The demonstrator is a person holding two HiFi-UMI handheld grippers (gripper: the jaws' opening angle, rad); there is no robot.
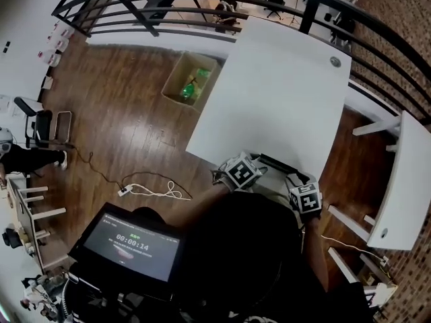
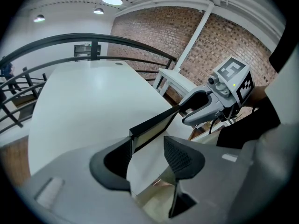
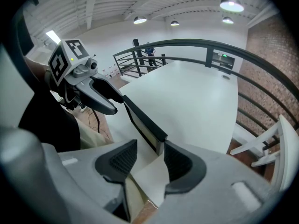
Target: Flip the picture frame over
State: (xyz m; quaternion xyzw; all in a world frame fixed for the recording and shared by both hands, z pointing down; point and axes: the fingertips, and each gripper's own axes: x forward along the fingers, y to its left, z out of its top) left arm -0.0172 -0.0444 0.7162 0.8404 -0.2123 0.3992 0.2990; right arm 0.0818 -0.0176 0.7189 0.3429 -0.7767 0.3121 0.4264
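Black-edged picture frame [image 2: 154, 125] stands on its long edge at the near edge of the white table [image 1: 283, 79], one end inside each gripper. The left gripper [image 2: 147, 155] and right gripper [image 3: 145, 161] both have their jaws spread. They seem to prop the frame rather than pinch it, likely partway through turning it. The tabletop beyond is bare, and a cardboard box [image 1: 190, 79] sits on the floor, well clear.

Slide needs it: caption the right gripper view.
Picture frame on edge over the table: right gripper, jaws parted, at one end; left gripper at the other.
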